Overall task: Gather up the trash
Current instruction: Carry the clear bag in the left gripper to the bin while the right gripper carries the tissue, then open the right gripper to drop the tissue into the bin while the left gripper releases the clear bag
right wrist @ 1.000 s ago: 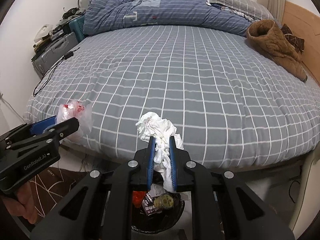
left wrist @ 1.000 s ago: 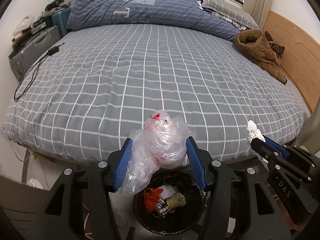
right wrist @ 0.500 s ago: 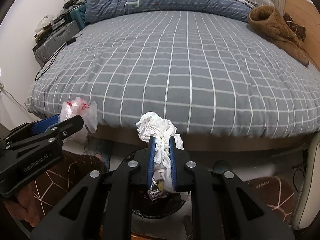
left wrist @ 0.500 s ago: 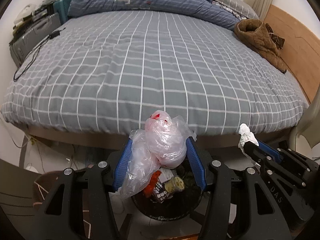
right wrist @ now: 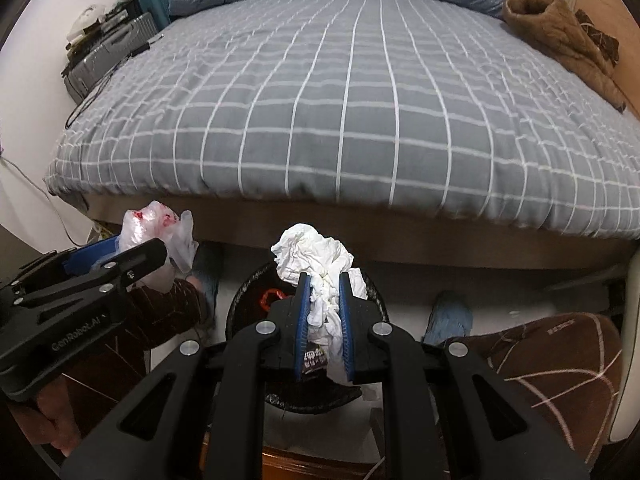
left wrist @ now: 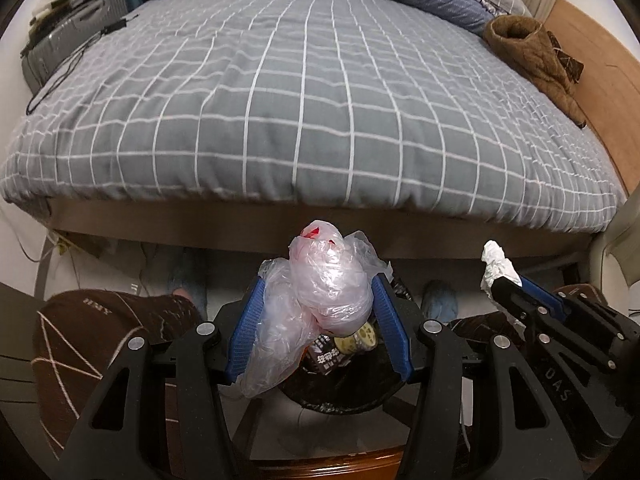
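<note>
Bedroom, grey checked bed filling background. Below its edge, black trash bin on floor, already holding wrappers. Left gripper clamped on crumpled clear plastic bag, poised directly over bin, likely for drop. Right gripper pinched nearly closed on wad of white tissue, also above bin. Person's knees in brown patterned trousers flank bin. Brown jacket on bed, suitcase far left. Nothing blocks bin mouth.
</note>
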### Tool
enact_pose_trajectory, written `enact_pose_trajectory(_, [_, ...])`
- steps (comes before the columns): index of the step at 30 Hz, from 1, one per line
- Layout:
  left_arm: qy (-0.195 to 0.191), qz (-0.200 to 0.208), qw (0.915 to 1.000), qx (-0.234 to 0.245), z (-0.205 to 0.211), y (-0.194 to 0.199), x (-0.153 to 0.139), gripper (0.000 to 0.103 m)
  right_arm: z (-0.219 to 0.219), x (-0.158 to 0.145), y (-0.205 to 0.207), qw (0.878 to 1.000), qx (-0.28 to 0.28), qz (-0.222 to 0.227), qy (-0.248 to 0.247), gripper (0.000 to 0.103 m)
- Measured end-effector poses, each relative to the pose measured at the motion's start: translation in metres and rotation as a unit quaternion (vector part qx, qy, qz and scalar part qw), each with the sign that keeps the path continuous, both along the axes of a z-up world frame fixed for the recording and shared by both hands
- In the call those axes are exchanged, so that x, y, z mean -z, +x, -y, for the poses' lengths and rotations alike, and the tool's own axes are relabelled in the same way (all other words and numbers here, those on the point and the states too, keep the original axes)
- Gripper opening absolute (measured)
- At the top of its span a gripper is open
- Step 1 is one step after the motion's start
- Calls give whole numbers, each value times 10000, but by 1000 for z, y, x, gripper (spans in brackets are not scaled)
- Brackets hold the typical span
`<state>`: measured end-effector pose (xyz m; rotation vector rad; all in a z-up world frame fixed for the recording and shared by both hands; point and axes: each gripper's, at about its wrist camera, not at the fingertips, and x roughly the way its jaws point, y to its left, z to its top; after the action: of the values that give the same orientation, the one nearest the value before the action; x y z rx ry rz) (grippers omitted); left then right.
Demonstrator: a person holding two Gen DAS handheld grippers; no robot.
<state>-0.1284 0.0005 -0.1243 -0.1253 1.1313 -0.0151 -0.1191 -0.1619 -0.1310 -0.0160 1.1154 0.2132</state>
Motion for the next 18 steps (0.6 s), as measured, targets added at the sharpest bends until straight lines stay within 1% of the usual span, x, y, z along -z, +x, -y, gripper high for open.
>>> enact_pose_trajectory(5, [3,-199,9998,-40,-4,-1,21,54,-5,20,-1,9997,-43,-222,5,14])
enact_pose_trajectory(10, [9,-492,9988,-32,-9,2,52,54,-7,46,5,9985,-46,-538,21,14])
enact_pose_trajectory(18, [-47,-812,9966,-148,-23,10,86,54,-24,85,19,9952,-187,-955,-127,14])
